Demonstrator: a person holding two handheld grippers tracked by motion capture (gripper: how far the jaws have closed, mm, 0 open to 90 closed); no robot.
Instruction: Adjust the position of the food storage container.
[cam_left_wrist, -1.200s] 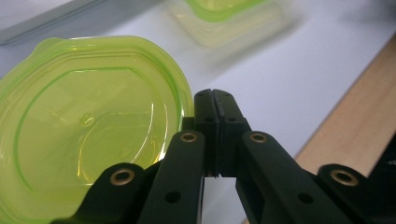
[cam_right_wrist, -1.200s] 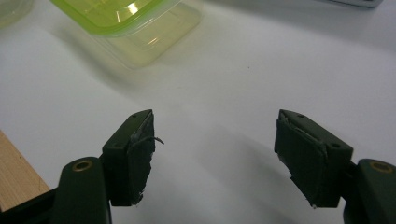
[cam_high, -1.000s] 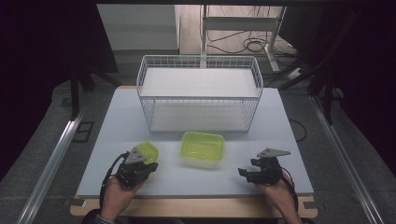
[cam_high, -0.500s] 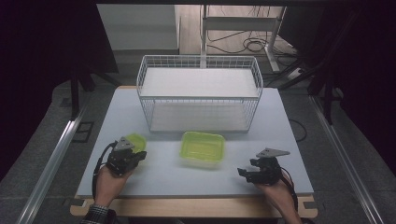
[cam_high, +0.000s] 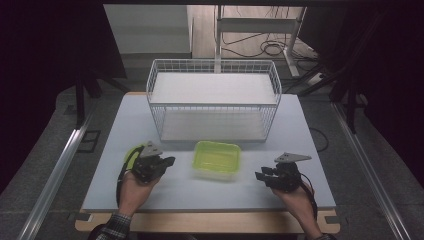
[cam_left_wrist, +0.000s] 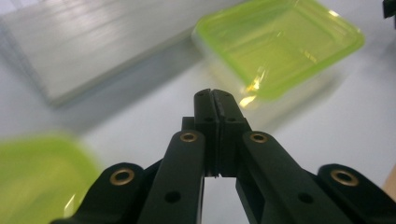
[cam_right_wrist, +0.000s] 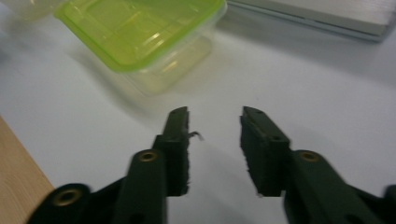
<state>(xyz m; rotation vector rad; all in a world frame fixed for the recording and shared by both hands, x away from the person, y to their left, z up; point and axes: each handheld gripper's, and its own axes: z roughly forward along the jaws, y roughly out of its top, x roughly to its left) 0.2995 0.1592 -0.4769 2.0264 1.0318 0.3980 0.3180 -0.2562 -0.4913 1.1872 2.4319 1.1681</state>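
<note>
No legible brand, label or writing on any item.

Near the middle of the pale surface (cam_high: 310, 165): a lidded container (cam_high: 216, 158), clear body under a yellow-green lid, lying flat just in front of the white wire basket (cam_high: 214, 100). Container and basket close but apart, a strip of bare surface between them.

Left tool (cam_high: 167, 161) held low over the surface at the container's left, tips aimed toward it, a clear gap between tips and container. In the left gripper view, left tool (cam_left_wrist: 212, 95) pressed together, pads meeting with nothing between them; container (cam_left_wrist: 280, 42) ahead and to the right of the tips, well short of touching; basket base (cam_left_wrist: 93, 42) blurred beyond on the left.

Second yellow-green piece (cam_high: 134, 151) partly hidden beneath the left hand (cam_high: 135, 187), only its rim peeking out at the left; seen again as a blurred green patch (cam_left_wrist: 42, 177) at the lower left of the left gripper view. Whether lid or container, cannot tell.

Right tool (cam_high: 260, 176) held at the container's right, slightly nearer the front edge, tips pointing toward it, also apart from it. In the right gripper view, right tool (cam_right_wrist: 215, 122) spread, empty, bare surface showing between the pads; container (cam_right_wrist: 149, 37) ahead and to the upper left of the tips, not touching. Wooden edge of the surface (cam_right_wrist: 18, 186) at the lower left of that view.
</note>
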